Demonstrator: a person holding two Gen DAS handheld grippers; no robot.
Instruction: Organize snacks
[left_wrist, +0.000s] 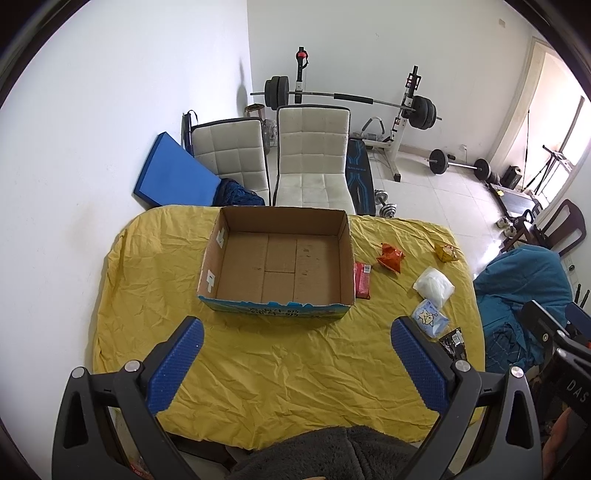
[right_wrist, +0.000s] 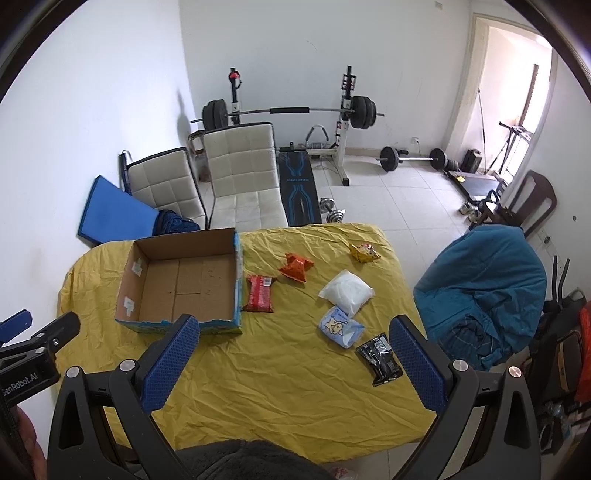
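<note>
An empty cardboard box (left_wrist: 280, 258) (right_wrist: 184, 284) stands open on the yellow-covered table (left_wrist: 258, 365) (right_wrist: 288, 373). To its right lie a red packet (left_wrist: 362, 280) (right_wrist: 259, 293), an orange packet (left_wrist: 390, 257) (right_wrist: 296, 266), a yellow packet (left_wrist: 447, 252) (right_wrist: 365, 253), a white bag (left_wrist: 434, 286) (right_wrist: 346, 292), a light blue packet (left_wrist: 430, 318) (right_wrist: 340, 326) and a black packet (left_wrist: 455, 342) (right_wrist: 379, 358). My left gripper (left_wrist: 295, 332) is open above the near table, in front of the box. My right gripper (right_wrist: 295, 328) is open, held above the table near the blue and black packets.
Two white chairs (left_wrist: 310, 166) (right_wrist: 243, 177) stand behind the table, with a blue mat (left_wrist: 177, 173) against the wall. Barbells and a weight bench (right_wrist: 299, 192) fill the floor beyond. A teal-draped chair (right_wrist: 480, 288) sits at the table's right.
</note>
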